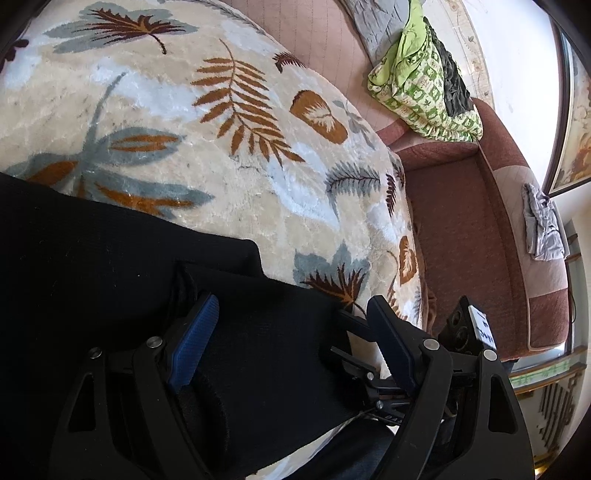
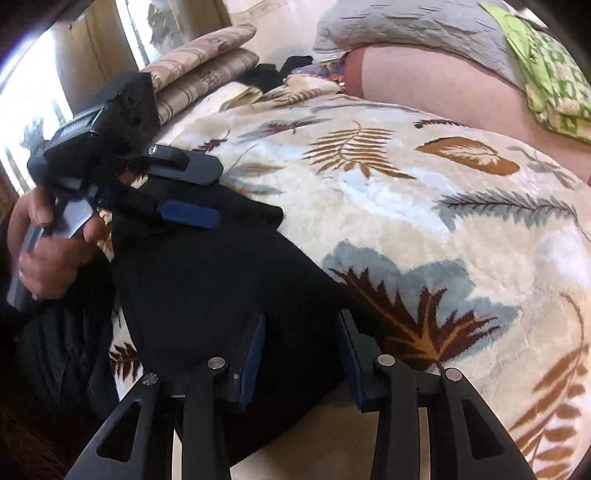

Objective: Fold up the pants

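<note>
The black pants (image 1: pixel 110 258) lie on a cream blanket with a leaf pattern (image 1: pixel 221 147), at the near left. My left gripper (image 1: pixel 291 317) is open, its blue-padded fingers (image 1: pixel 195 328) straddling a fold of the black cloth. In the right wrist view the pants (image 2: pixel 207 295) spread from the near edge to the left. My right gripper (image 2: pixel 301 332) is open over the near part of the pants. The left gripper (image 2: pixel 210 195) also shows there at the pants' far corner, held by a hand, jaws apart around the cloth.
A red-brown sofa (image 1: pixel 461 229) runs along the right, with a green patterned bundle (image 1: pixel 424 92) and a grey garment (image 1: pixel 543 225) on it. In the right wrist view, striped folded cushions (image 2: pixel 207 66) and a grey blanket (image 2: pixel 406 26) lie at the back.
</note>
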Demonstrator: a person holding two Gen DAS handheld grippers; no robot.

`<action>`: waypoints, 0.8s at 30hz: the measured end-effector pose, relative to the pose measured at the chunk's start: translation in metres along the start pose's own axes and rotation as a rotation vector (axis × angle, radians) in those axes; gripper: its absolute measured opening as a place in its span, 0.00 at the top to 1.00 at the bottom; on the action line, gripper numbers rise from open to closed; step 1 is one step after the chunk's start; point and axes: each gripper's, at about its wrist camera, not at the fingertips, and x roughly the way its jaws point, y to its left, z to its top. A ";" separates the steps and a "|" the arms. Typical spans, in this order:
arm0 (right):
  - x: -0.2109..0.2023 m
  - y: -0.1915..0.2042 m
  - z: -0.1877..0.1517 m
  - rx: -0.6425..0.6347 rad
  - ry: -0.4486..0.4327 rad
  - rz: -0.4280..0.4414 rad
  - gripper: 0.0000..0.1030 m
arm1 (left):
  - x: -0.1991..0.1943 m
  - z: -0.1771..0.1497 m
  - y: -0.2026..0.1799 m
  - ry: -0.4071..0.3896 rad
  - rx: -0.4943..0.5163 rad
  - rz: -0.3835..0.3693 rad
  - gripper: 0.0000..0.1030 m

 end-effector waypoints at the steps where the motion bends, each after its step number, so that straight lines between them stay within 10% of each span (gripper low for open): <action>1: 0.000 0.004 0.001 -0.014 0.007 -0.020 0.64 | 0.000 0.000 0.000 0.000 0.001 0.001 0.20; 6: -0.016 0.026 0.018 -0.005 0.071 -0.150 0.64 | 0.000 -0.003 -0.004 -0.012 0.039 0.019 0.20; 11: -0.026 0.036 0.007 0.299 0.110 -0.171 0.63 | 0.000 -0.006 -0.008 -0.023 0.061 0.039 0.20; 21: -0.030 0.086 0.003 0.303 0.002 -0.384 0.54 | -0.028 -0.006 -0.002 -0.049 -0.002 -0.191 0.20; 24: -0.019 0.099 -0.006 0.274 0.015 -0.358 0.53 | -0.020 -0.007 -0.001 -0.016 0.001 -0.088 0.19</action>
